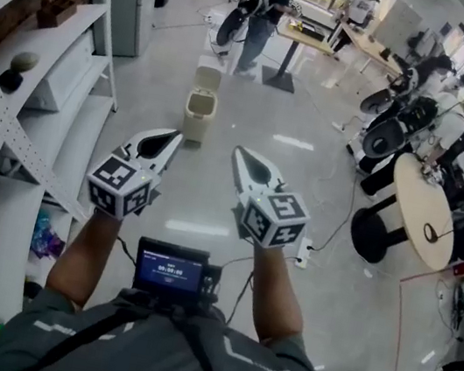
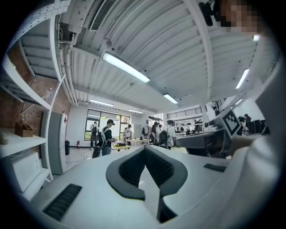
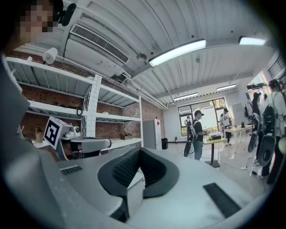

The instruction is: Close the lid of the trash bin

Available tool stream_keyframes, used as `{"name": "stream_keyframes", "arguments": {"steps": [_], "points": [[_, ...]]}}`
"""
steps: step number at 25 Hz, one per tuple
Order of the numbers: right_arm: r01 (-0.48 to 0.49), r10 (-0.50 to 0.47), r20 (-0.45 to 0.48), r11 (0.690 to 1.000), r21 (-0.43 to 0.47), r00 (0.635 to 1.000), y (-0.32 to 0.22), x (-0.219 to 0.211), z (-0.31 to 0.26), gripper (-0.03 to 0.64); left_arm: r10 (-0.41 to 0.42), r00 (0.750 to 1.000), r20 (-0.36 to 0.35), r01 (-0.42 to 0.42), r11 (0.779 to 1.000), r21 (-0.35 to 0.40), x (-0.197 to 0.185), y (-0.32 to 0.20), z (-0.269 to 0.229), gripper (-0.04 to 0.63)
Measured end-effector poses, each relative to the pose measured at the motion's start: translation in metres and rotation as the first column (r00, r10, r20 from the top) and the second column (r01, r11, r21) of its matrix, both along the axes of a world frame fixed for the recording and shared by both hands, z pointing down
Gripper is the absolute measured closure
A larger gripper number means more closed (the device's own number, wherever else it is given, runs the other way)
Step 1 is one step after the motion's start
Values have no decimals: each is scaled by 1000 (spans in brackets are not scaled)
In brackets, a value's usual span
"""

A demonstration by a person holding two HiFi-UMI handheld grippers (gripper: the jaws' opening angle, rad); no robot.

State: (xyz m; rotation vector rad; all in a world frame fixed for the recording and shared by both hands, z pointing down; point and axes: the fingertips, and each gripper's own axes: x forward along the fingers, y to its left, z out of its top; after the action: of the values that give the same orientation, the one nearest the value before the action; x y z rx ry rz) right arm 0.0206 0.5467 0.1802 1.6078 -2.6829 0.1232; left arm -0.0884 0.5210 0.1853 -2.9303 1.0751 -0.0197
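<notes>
left tongs point(image 1: 172, 137): jaws pressed together, nothing held | trash bin point(image 1: 198, 116): on the floor point(image 1: 302, 192) ahead, beyond the gap between both tongs, well apart, lid point(image 1: 207, 77) raised | right tongs point(image 1: 241, 151): jaws together, empty

Forearms reach forward, left hand-held gripper point(image 1: 173, 136) and right hand-held gripper point(image 1: 240, 151) closed, empty.

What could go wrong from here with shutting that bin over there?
The trash bin stands well ahead, its lid up, so a walk comes first; the power strip on the floor to the right could trip the person. The bin looks light: a hard push from the shut left gripper or right gripper might tip it.
</notes>
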Motion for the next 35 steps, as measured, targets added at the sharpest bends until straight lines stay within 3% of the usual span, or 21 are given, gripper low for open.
{"name": "stream_keyframes", "arguments": {"steps": [10,14,22,27,35], "points": [[-30,30,10,1000,5,1000,-4,-10,0,606,20,1000,-9,-20,999,-49,-13,-5,14,594],[-37,37,1,999,-12,999,-11,-20,11,606,44,996,-80,-50,996,-73,-25,-11,11,594],[-79,79,-2,997,-13,997,-21,-29,13,606,61,993,-97,-69,994,-80,-43,-25,15,594],[-66,66,-15,998,-4,998,-36,-35,11,606,81,995,-52,-84,994,-67,-37,-37,21,594],[-35,35,39,999,-9,999,-97,-9,24,606,43,998,-44,-47,995,-86,-20,-96,25,594]]}}
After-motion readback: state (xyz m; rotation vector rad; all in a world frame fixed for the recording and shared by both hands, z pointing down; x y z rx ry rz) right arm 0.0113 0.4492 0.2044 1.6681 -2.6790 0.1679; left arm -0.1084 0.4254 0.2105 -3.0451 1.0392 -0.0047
